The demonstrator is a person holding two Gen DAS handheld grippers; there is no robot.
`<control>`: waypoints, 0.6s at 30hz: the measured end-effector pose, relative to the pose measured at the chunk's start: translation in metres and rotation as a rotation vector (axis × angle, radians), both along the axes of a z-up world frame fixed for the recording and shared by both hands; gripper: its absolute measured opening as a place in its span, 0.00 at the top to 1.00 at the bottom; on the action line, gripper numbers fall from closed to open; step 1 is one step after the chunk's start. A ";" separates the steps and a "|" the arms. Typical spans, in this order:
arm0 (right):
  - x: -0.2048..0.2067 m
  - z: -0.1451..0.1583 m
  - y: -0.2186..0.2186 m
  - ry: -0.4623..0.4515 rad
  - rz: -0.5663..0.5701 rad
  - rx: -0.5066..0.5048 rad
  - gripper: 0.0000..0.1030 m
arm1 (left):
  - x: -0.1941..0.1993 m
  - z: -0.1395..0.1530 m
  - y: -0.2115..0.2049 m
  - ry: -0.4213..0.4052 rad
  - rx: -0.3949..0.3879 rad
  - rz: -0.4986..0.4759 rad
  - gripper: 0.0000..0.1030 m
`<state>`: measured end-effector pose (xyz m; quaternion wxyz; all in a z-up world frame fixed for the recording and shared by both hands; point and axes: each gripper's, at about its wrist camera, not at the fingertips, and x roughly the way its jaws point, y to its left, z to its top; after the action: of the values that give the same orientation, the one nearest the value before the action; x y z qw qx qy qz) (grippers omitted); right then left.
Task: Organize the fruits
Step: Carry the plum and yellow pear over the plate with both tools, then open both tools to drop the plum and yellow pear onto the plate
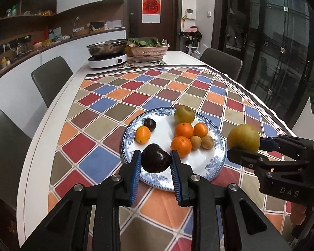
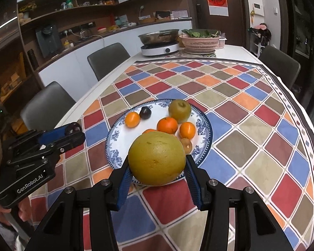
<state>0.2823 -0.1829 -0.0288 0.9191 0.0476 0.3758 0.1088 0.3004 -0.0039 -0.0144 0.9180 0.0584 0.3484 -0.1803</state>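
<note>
Left hand-held gripper (image 1: 156, 161) is pinching a dark plum (image 1: 156, 161), held above the near rim of the plate (image 1: 216, 161). Right hand-held gripper (image 2: 157, 168) is pinching a pear (image 2: 157, 158), also held clear of the plate, at its near right side. Both fruits sit well between the pads; no slip visible.

Step in hand, as I judge it: carrying two fruits to sort them. To do it well I would hold both grips steady, carry level, and lower each fruit until it touches before I let go, since both are round and will roll on the checked cloth (image 1: 106, 104). I would keep the two hand-held grippers apart while carrying.

Plate contents, left to right: one orange (image 1: 143, 134) with a second plum (image 1: 149, 124) just behind it; then a cluster of three oranges (image 1: 184, 130), a second pear (image 1: 184, 114) at the far edge, and two small brown fruits (image 1: 207, 142) on the right.

Far end of the counter (image 1: 178, 57): steel pan (image 1: 106, 47) on a cooker, pink basket (image 1: 149, 51) of greens.
</note>
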 end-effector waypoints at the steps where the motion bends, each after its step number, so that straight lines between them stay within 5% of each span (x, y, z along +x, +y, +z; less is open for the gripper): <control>1: 0.003 -0.001 0.001 0.002 -0.001 -0.001 0.52 | 0.005 -0.001 0.000 -0.001 0.001 -0.005 0.73; 12: 0.030 -0.022 0.006 0.042 -0.007 -0.022 0.52 | 0.046 -0.024 -0.007 0.032 0.020 -0.057 0.73; 18: 0.041 -0.039 0.008 0.085 -0.006 -0.031 0.52 | 0.064 -0.048 -0.012 0.124 0.010 -0.084 0.73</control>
<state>0.3234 -0.1752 -0.0673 0.9032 0.0389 0.4160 0.0982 0.3642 -0.0163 -0.0628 0.8859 0.0663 0.4028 -0.2203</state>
